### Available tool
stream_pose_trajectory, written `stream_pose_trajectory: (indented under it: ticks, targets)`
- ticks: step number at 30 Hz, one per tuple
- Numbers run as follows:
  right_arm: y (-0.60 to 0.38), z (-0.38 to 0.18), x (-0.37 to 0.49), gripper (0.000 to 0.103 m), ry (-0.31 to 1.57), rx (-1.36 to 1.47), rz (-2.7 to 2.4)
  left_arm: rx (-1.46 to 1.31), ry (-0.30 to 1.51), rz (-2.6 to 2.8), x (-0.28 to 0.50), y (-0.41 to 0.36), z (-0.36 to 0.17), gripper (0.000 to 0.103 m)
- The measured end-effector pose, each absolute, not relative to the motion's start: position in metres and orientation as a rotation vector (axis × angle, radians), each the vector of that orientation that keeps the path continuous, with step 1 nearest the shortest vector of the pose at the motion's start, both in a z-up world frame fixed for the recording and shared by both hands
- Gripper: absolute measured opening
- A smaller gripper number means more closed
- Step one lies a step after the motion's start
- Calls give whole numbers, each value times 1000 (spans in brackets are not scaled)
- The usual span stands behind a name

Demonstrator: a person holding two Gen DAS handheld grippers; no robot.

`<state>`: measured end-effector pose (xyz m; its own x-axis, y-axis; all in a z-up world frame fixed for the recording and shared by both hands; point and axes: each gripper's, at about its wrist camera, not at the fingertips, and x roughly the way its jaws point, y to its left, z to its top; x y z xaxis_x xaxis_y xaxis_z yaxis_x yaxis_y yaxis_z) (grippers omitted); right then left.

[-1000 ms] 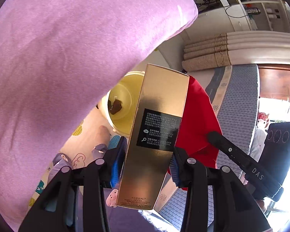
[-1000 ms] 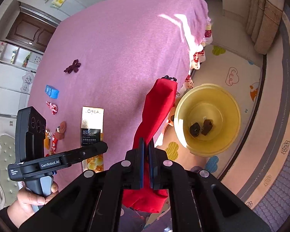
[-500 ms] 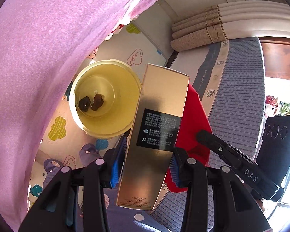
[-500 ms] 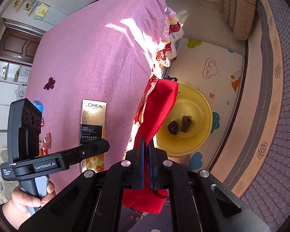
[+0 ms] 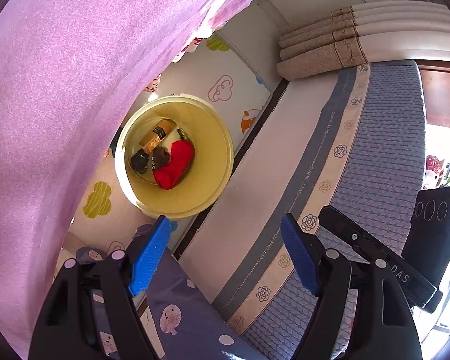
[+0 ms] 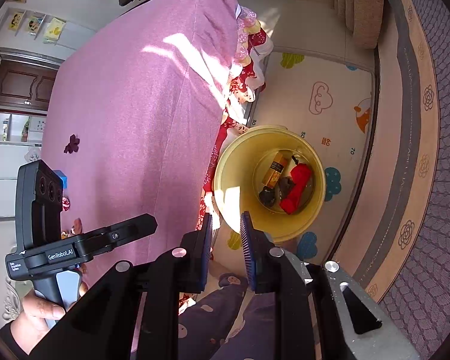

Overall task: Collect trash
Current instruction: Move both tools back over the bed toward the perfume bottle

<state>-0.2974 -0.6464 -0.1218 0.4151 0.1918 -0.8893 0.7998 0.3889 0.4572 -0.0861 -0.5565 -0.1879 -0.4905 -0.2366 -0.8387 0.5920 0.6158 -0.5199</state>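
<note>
A yellow bucket (image 5: 213,138) (image 6: 234,162) stands on the floor mat beside the pink-covered table. Inside it lie a gold box (image 5: 156,136) (image 6: 275,170), a red pouch (image 5: 177,162) (image 6: 297,189) and dark scraps (image 5: 141,162) (image 6: 268,196). My left gripper (image 5: 225,255) is open and empty, above and in front of the bucket. My right gripper (image 6: 227,240) is open and empty, above the bucket's near rim. On the table there remain a dark purple scrap (image 6: 72,143), a blue item (image 6: 63,178) and small wrappers (image 6: 66,204).
The pink tablecloth (image 5: 60,90) (image 6: 135,105) fills the left. A patterned rug (image 5: 375,150) (image 6: 420,120) lies to the right, with rolled mats (image 5: 330,51) at the wall. The person's patterned trousers (image 6: 219,315) are below the grippers.
Both grippers have opened. The gold box has left the left gripper and the red pouch the right one; both now lie in the bucket.
</note>
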Motion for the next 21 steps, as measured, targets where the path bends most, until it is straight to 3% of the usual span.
stream_pose_trajectory:
  ticks: [11,21]
  targets:
    - [-616,-105,-249,20,1136,1057,-444,207,1771,-1034,-59,-520,-162,75]
    - [-547,-88,-158,20,1187,937,-296,41,1735,-909,8,-419,-150,75]
